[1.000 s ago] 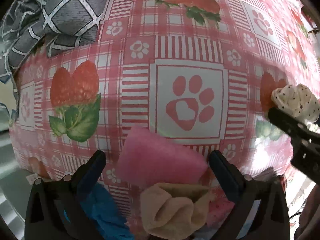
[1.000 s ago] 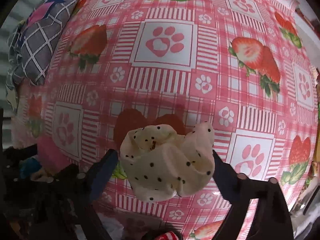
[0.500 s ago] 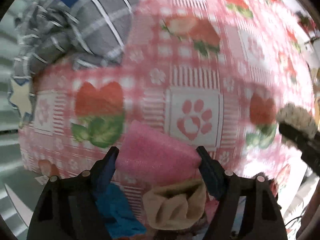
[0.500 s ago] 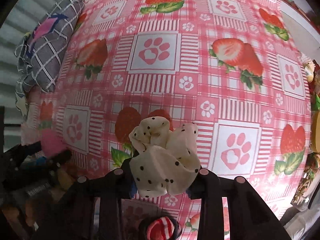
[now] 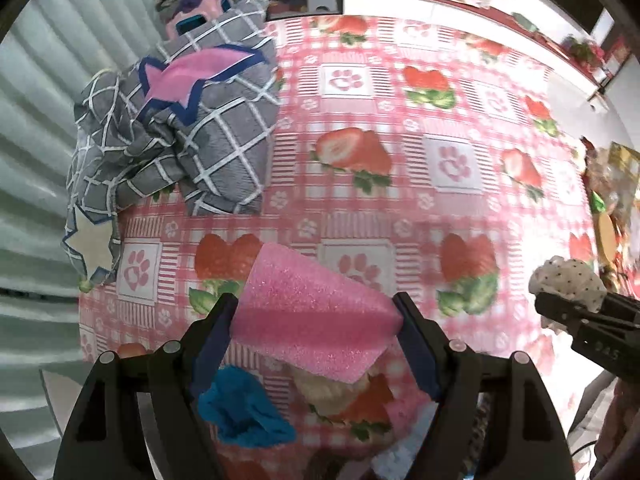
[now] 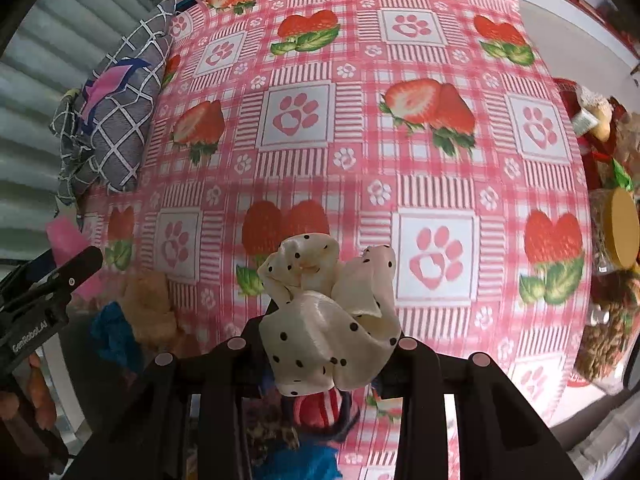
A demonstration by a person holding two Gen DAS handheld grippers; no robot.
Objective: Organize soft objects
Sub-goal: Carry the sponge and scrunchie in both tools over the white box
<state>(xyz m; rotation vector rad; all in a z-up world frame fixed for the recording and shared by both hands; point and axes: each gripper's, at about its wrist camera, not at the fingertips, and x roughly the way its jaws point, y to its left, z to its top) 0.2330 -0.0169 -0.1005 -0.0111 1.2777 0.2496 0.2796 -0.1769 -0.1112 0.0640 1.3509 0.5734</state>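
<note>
Left claw [image 5: 316, 320] closed on the pink foam piece [image 5: 312, 316], pinched from both sides and lifted above the worktop [image 5: 440, 100]. Right claw [image 6: 328, 332] closed narrow on the cream dotted scrunchie [image 6: 328, 304], also held up off the strawberry cloth. Both items in the air, none of them put down yet.

Below and near the claws, at the close edge: a blue fabric piece [image 5: 244, 412], a beige fluffy item [image 6: 150, 308], a red-and-white striped thing [image 6: 320, 404], something with leopard pattern [image 6: 272, 436]. All loose together in one small heap, not sorted as far as visible. Cannot tell if more lies hidden under the claws.

Farther away, a grey checked cushion [image 5: 192, 128] with a pink star, resting at the far left corner of the worktop. On the right edge, some jars and packets [image 6: 616, 232], probably not part of the job.

Judged from this: task in an early or middle stage. Two soft things picked, no clear destination visible, wide middle of the cloth free for placing. Left to do: setting these two down in order, then the heap near the edge.
</note>
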